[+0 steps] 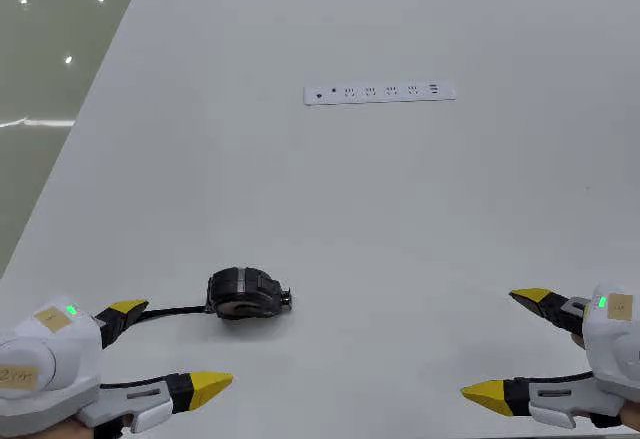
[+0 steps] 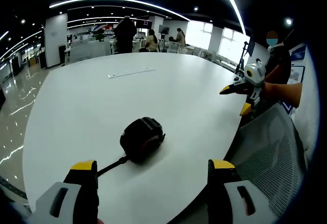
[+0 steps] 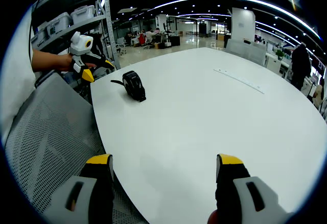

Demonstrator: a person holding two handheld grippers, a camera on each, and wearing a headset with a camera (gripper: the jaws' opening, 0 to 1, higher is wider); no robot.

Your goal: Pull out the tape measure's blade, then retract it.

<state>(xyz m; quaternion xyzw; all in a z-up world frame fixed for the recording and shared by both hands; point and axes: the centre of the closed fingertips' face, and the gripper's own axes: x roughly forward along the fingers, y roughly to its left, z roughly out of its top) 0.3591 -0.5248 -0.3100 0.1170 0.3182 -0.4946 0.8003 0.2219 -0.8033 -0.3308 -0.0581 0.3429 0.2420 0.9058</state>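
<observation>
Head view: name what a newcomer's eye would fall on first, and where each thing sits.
The black tape measure stands out, alone near the front edge of the broad white table, with no blade drawn out. The left gripper and right gripper frame the bottom corners, their yellow-tipped jaws open and holding nothing. A white power strip lies farther back on the table.

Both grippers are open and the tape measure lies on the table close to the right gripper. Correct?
Not quite. The head view shows the tape measure lying close to the left gripper, far from the right gripper. Both grippers are open, and it does lie on the table.
</observation>
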